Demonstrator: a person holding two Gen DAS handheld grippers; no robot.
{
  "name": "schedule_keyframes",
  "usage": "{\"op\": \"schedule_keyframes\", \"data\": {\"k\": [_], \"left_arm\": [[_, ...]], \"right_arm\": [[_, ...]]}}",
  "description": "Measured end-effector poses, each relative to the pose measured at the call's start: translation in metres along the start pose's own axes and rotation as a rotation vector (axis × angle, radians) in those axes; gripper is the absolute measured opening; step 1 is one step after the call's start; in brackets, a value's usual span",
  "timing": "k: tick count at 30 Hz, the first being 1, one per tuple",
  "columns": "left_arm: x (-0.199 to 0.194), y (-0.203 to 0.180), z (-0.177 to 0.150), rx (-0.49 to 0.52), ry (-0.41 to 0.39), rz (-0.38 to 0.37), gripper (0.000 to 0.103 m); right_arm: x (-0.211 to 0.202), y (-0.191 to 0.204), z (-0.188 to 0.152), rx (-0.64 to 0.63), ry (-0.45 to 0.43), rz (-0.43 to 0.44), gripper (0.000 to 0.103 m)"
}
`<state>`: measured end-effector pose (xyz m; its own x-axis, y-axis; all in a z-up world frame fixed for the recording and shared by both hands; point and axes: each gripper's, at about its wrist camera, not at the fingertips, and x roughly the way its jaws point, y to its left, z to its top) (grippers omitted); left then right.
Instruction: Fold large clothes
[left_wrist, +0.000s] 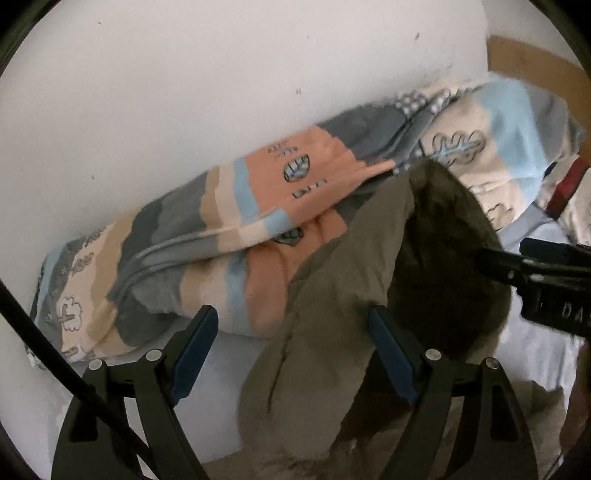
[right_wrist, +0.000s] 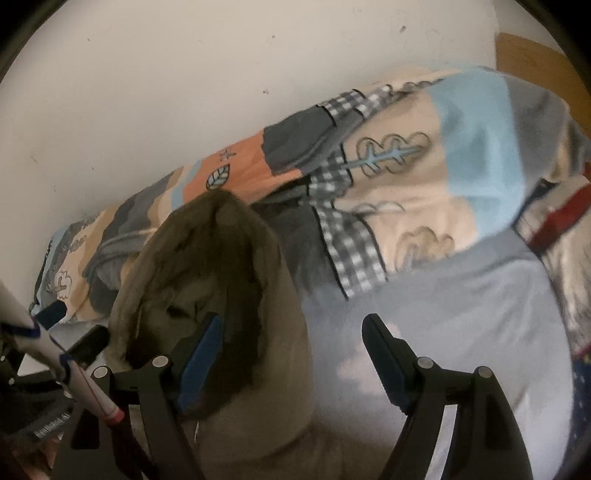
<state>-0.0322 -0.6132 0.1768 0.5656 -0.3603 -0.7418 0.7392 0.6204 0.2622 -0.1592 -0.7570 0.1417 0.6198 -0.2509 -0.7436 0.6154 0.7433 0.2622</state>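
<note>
Left wrist view: our left gripper stood spread, pinching nothing; the olive garment lay on the bed sheet, draped past the right-hand finger, its long axis running away toward the patterned duvet.

Right wrist view: our right gripper was likewise spread and empty (garment off to its left, touching that finger). We judged both hands about equally near.

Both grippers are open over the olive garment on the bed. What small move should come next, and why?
Probably lower both grippers onto the garment's near edge and close on it. The left gripper and right gripper stand open and hold nothing, while the olive garment lies in a bunched heap on the pale sheet, beside the patterned quilt.
</note>
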Motion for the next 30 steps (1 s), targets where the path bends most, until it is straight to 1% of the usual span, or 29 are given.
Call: {"op": "schedule_keyframes", "data": {"k": [1,2,3,4,5,7,8,10,12,14,16,18,20,21,22,24,25,28,30], "left_arm": [[0.011,-0.007,0.0,0.004,0.015,0.005,0.082],[0.016,-0.009,-0.002,0.001,0.012,0.016,0.069],[0.021,-0.011,-0.004,-0.005,0.019,0.015,0.052],[0.026,-0.011,-0.005,-0.011,0.042,0.004,0.02],[0.028,-0.007,-0.008,-0.028,0.06,-0.004,0.019],[0.016,0.001,-0.014,-0.039,0.017,-0.012,0.017],[0.009,0.006,-0.017,-0.036,0.01,-0.02,0.016],[-0.004,0.016,-0.024,-0.057,0.014,-0.059,0.015],[-0.027,0.024,-0.033,-0.051,0.005,-0.095,0.015],[-0.053,0.029,-0.043,-0.027,-0.012,-0.093,0.015],[-0.086,0.038,-0.058,-0.026,-0.023,-0.126,0.015],[-0.114,0.046,-0.074,-0.023,-0.033,-0.139,0.015],[-0.146,0.055,-0.1,-0.026,-0.027,-0.167,0.015],[-0.159,0.059,-0.112,-0.03,-0.029,-0.175,0.015],[-0.176,0.064,-0.131,-0.036,-0.025,-0.188,0.015],[-0.197,0.072,-0.159,-0.054,-0.02,-0.209,0.015],[-0.208,0.077,-0.181,-0.071,-0.014,-0.22,0.015],[-0.221,0.085,-0.231,-0.123,0.001,-0.238,0.015],[-0.218,0.091,-0.267,-0.19,0.033,-0.264,0.015]], "right_arm": [[0.009,0.0,0.002,-0.001,0.007,0.003,0.082],[0.017,0.001,0.001,-0.001,0.021,0.005,0.072],[0.027,0.003,0.0,-0.015,0.051,-0.008,0.028],[0.032,0.005,-0.002,-0.029,0.069,-0.03,0.008],[0.032,0.007,-0.006,-0.045,0.06,-0.054,0.007],[0.023,0.009,-0.012,-0.074,0.023,-0.06,0.007],[0.017,0.008,-0.013,-0.073,0.013,-0.062,0.007],[-0.001,0.005,-0.016,-0.053,-0.013,-0.022,0.007],[-0.021,0.007,-0.021,-0.067,-0.037,-0.008,0.007],[-0.047,0.016,-0.03,-0.095,-0.056,0.02,0.007],[-0.07,0.026,-0.04,-0.12,-0.076,0.037,0.007],[-0.102,0.04,-0.054,-0.151,-0.098,0.054,0.007],[-0.129,0.05,-0.071,-0.171,-0.106,0.07,0.007],[-0.15,0.057,-0.085,-0.189,-0.11,0.084,0.007],[-0.162,0.062,-0.095,-0.205,-0.112,0.083,0.007],[-0.194,0.071,-0.124,-0.239,-0.116,0.098,0.006],[-0.206,0.074,-0.139,-0.249,-0.115,0.099,0.006],[-0.233,0.08,-0.182,-0.296,-0.119,0.091,0.006],[-0.234,0.079,-0.211,-0.295,-0.087,0.086,0.006]]}}
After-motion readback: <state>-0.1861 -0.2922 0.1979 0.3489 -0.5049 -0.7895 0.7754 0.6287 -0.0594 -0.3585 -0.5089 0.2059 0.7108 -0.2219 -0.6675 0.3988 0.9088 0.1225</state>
